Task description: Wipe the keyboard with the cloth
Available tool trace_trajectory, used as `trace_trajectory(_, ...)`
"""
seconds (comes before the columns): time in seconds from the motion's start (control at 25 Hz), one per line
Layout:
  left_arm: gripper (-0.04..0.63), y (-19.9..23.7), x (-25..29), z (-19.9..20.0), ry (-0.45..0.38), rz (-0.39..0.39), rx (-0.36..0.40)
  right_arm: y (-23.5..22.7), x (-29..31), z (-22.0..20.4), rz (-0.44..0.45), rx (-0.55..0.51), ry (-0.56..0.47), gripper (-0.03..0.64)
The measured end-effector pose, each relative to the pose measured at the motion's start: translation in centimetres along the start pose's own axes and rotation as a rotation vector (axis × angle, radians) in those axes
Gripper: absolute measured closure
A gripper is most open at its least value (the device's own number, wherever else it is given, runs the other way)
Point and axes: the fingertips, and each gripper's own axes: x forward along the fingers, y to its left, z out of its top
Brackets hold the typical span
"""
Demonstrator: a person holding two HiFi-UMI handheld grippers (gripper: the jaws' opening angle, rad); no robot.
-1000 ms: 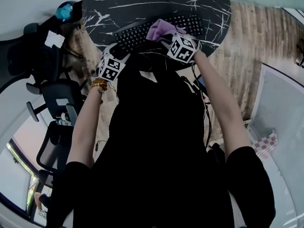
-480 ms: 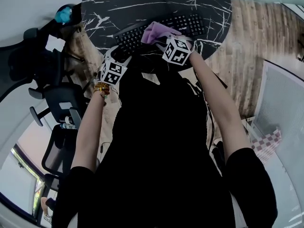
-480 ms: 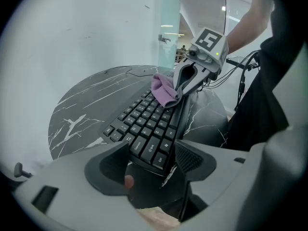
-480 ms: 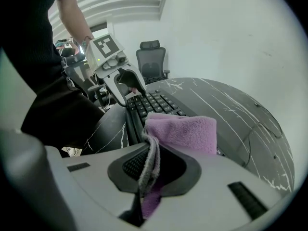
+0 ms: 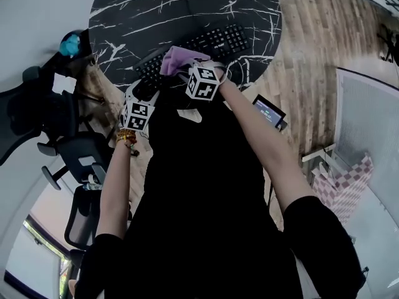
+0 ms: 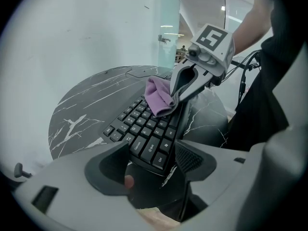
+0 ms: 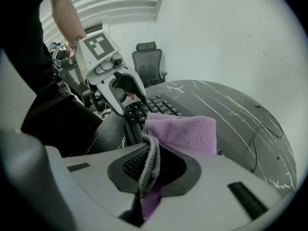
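A black keyboard [image 5: 215, 41] lies on the round black marble table [image 5: 156, 8]. A purple cloth [image 5: 177, 60] rests on the left half of its keys. My right gripper [image 5: 187, 67] is shut on the cloth [image 7: 185, 131], which bunches between the jaws and drapes forward onto the keys [image 7: 149, 109]. My left gripper [image 5: 144, 92] straddles the keyboard's near-left end. In the left gripper view that corner [image 6: 144, 129] sits between the jaws of my left gripper [image 6: 151, 153], clamped. The same view shows my right gripper [image 6: 180, 93] pressing the cloth [image 6: 158, 96] down.
Black office chairs [image 5: 68, 148] stand to the left of the table, and another chair [image 7: 147, 61] is behind it. A small screen device [image 5: 268, 112] sits low at the right over the wooden floor. A thin cable [image 7: 269, 129] runs across the tabletop.
My right gripper has slid the cloth leftward along the keys, closer to the left gripper. The left gripper still holds the keyboard's end.
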Motion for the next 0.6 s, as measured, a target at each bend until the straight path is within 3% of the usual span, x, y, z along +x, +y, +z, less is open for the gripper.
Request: trace_trajectory(0.6,0.305,0.1,-0.1,-0.1,0.004,-0.010,-0.006,1.7,2.3,3.5,-0.009,0.012,-0.064,0.565)
